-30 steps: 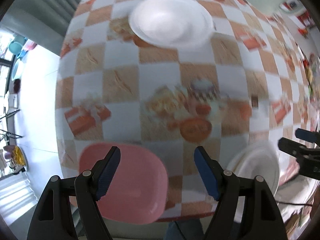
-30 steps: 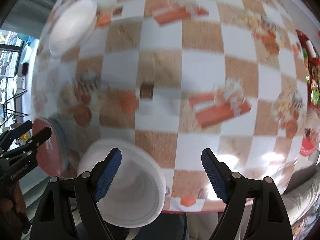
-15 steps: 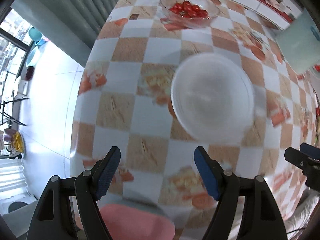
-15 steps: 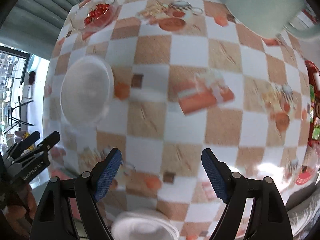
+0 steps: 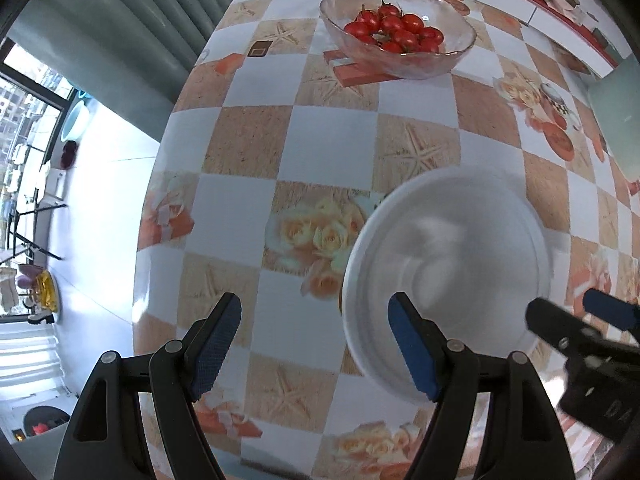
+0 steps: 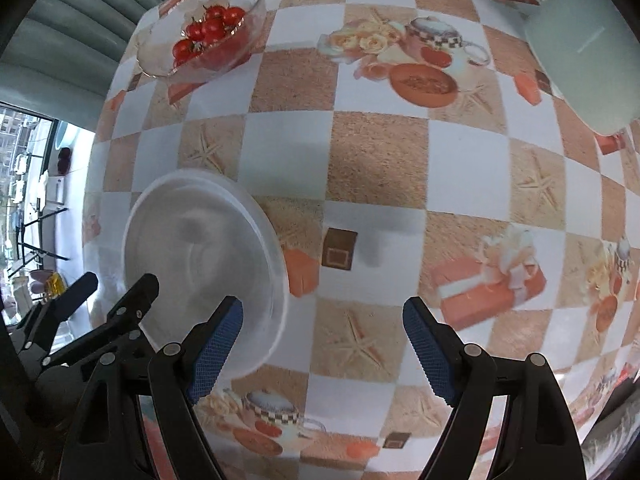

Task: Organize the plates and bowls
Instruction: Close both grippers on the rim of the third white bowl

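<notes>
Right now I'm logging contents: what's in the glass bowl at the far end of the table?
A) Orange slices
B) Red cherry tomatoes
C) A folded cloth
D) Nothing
B: the glass bowl holds a pile of red tomatoes with green stems, also seen from the right wrist.

White bowl (image 5: pixel 452 272) is appearing blurred in both views; its 6 o'clock rim is being covered by the left gripper's (image 5: pixel 316 344) right finger. A pale green object (image 6: pixel 588 44) at 1 o'clock is being cut off by the frame edge; identity undeterminable.
</notes>
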Demonstrator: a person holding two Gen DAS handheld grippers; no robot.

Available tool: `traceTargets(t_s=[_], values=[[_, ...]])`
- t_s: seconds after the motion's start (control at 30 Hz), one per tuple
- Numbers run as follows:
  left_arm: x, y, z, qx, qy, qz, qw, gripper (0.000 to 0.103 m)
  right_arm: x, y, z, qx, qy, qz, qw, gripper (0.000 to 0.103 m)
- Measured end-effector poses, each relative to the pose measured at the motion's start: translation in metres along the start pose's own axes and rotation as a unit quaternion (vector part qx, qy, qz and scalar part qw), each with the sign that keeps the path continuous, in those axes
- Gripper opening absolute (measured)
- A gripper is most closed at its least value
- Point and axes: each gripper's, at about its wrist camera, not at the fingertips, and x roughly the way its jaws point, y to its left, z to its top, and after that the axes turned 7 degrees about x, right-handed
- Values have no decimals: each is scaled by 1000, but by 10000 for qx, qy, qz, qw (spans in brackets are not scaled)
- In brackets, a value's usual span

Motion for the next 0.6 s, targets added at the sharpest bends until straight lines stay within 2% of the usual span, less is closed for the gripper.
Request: traceTargets(t_s=[0.37,0.4,0.43,0.47,0.53,0.57,0.6], values=[[32,1,14,200,171,3,9997,78,28,3,8,83,137,110,9998,83],[34,2,16,184,168,-57,9997,75,29,5,8,46,122,125,9998,78],[35,2,16,171,176,-136,9996,72,30,6,8,17,131,153,9998,66],[36,2,16,159,176,-221,9995,67,31,8,7,-16,107,153,9998,65],[35,1,17,180,137,-405,9989,49,31,10,6,-85,105,247,9996,51],[35,0,17,218,126,-495,9985,43,33,15,7,-113,136,316,9993,45],[34,-3,18,277,112,-589,9978,33,35,20,7,-127,212,418,9988,32]])
